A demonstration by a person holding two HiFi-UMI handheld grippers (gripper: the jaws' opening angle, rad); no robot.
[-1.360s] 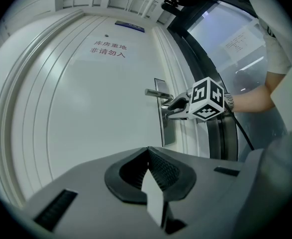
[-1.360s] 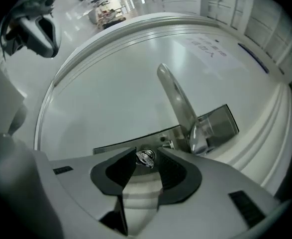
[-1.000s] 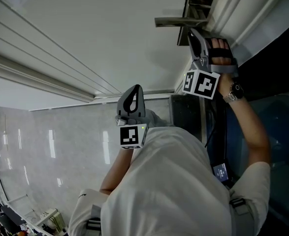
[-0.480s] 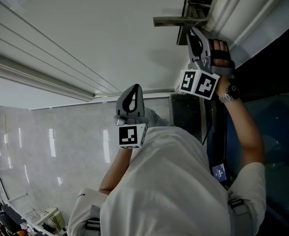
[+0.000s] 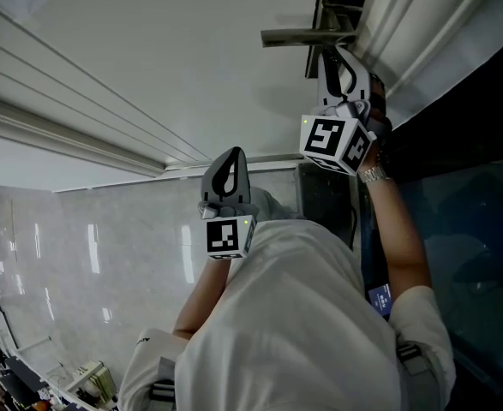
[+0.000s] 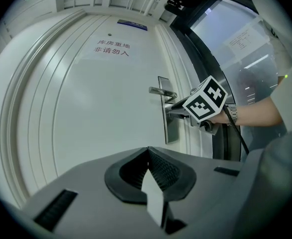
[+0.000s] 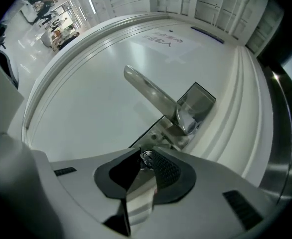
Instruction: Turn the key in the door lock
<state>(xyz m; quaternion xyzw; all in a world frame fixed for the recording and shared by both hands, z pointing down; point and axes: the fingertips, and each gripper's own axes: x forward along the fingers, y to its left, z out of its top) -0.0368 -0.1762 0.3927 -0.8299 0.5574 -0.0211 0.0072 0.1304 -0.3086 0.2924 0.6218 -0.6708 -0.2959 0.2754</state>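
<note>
A white door (image 5: pixel 148 58) carries a metal lever handle (image 7: pixel 150 91) on a long lock plate (image 6: pixel 169 128). Below the handle, a small metal key (image 7: pixel 146 158) sticks out of the lock. My right gripper (image 7: pixel 145 156) points straight at the plate, and its jaws are closing with the key head between the pads. In the head view the right gripper (image 5: pixel 324 58) sits just under the handle (image 5: pixel 298 37). My left gripper (image 5: pixel 232 152) hangs back from the door in mid-air, shut with nothing in it; its own view shows its jaw tips (image 6: pixel 146 149) meeting.
A dark glass panel (image 5: pixel 457 187) borders the door on the lock side. A printed sign (image 6: pixel 112 48) is on the door's upper part. Glossy pale floor (image 5: pixel 80 255) lies behind, and the person's white shirt (image 5: pixel 294 315) fills the lower head view.
The right gripper has rolled about its own axis at the lock, so its marker cube now shows a different face. It shifted slightly left. The left gripper stayed still.
</note>
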